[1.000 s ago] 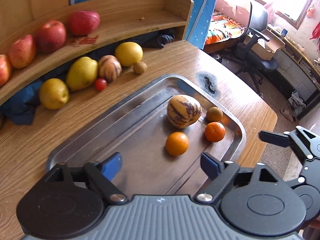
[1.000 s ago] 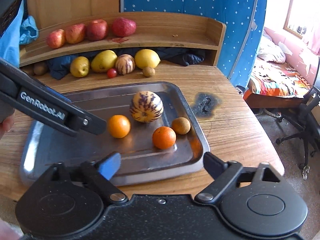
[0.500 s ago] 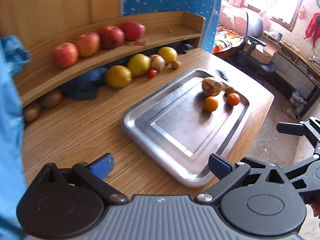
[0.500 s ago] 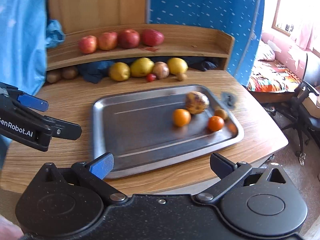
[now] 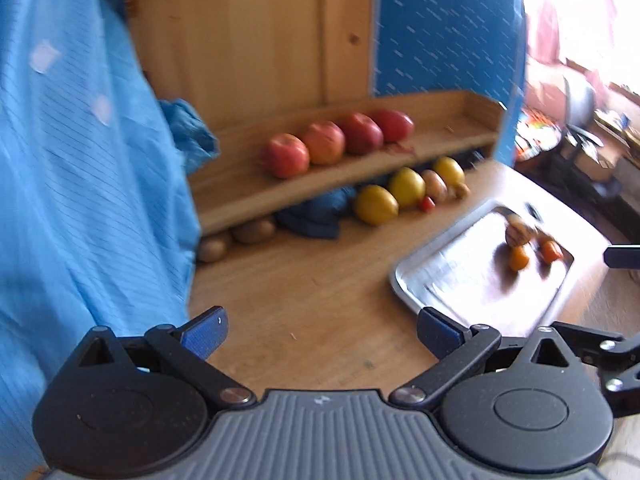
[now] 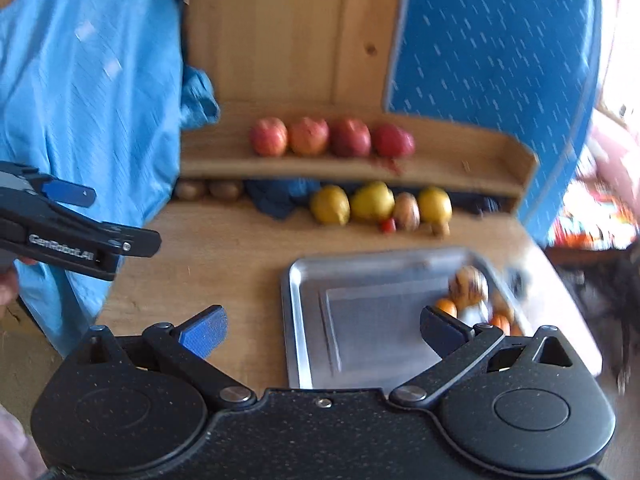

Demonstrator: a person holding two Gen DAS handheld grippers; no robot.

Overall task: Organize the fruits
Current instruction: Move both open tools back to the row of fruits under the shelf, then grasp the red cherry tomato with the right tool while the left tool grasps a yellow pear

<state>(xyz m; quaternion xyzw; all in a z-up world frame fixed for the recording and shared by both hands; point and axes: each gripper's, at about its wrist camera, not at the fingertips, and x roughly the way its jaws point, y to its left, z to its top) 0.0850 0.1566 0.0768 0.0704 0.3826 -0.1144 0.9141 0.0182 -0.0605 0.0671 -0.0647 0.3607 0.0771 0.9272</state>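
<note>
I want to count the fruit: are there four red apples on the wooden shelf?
Yes, four red apples sit side by side on the wooden shelf.

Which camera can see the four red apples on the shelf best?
The left wrist view shows the red apples best: they look bigger and a bit sharper there, lined up on the wooden shelf. The right wrist view also shows all four apples in a row, only smaller and blurrier.

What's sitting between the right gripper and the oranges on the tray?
Nothing visible. The right gripper is open and empty, back over the tray's near edge; only bare tray floor lies between it and the oranges clustered at the far right corner.
</note>
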